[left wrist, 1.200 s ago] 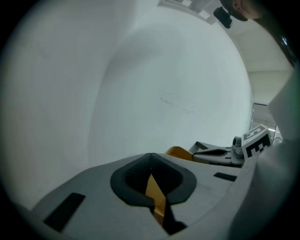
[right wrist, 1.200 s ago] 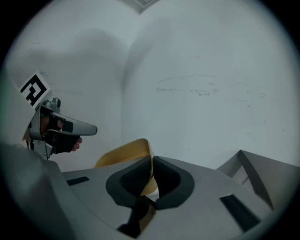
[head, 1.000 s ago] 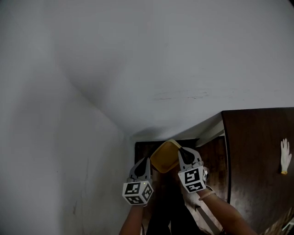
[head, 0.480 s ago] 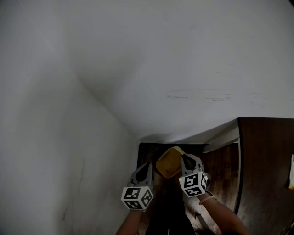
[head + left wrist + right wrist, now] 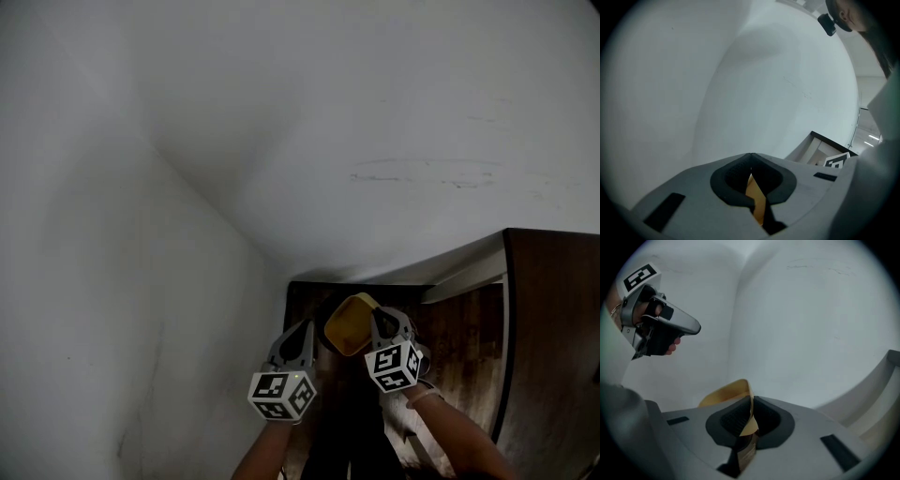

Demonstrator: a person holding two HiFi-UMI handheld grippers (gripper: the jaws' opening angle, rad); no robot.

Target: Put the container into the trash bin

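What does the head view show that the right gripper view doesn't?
Only the head view: brown wood and the right gripper's marker cube. Only the right gripper view: jaws pinching the yellow container's wall, fingers on the left gripper's handle. Both: the container, both grippers, white wall.

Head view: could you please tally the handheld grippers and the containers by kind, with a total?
Grippers: 2 (left gripper, right gripper)
Yellow container: 1
Total: 3
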